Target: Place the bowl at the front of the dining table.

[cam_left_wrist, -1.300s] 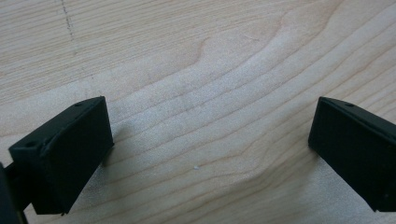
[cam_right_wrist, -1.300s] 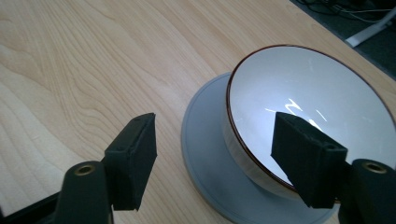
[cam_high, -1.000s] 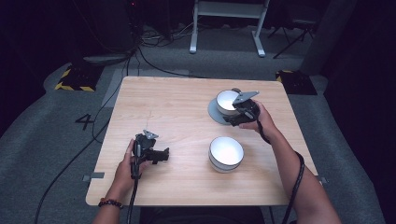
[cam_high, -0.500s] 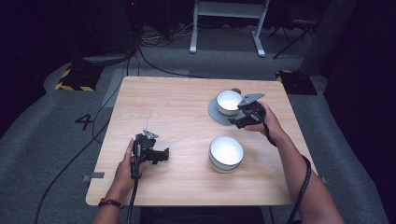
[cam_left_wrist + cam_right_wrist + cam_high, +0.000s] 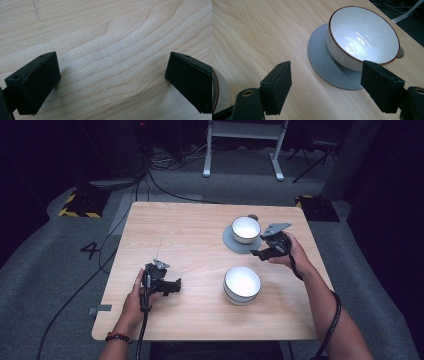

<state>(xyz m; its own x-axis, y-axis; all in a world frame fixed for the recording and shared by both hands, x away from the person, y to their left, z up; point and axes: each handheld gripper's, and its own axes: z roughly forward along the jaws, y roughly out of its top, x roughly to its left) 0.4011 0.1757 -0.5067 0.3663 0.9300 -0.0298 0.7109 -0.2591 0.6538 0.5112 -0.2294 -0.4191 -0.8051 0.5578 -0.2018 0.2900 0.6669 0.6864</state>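
We hold the right gripper (image 5: 257, 253) wide open and empty just beside the bowl (image 5: 246, 229) on its grey saucer (image 5: 231, 243). A second bowl (image 5: 242, 284) sits near. Our left gripper (image 5: 175, 285) gapes over bare table (image 5: 190, 220).

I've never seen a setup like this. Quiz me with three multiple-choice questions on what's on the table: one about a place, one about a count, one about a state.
1. What does the far bowl sit on?
A. a grey saucer
B. bare wood
C. the other bowl

2. How many bowls are on the table?
A. one
B. two
C. four

3. How is the right claw?
A. shut on the bowl
B. shut with nothing in it
C. open, holding nothing

Answers:
1 A: the grey disc lies under that bowl.
2 B: the high view shows the far bowl and a near bowl.
3 C: the right gripper view shows its jaws wide apart, short of the bowl.
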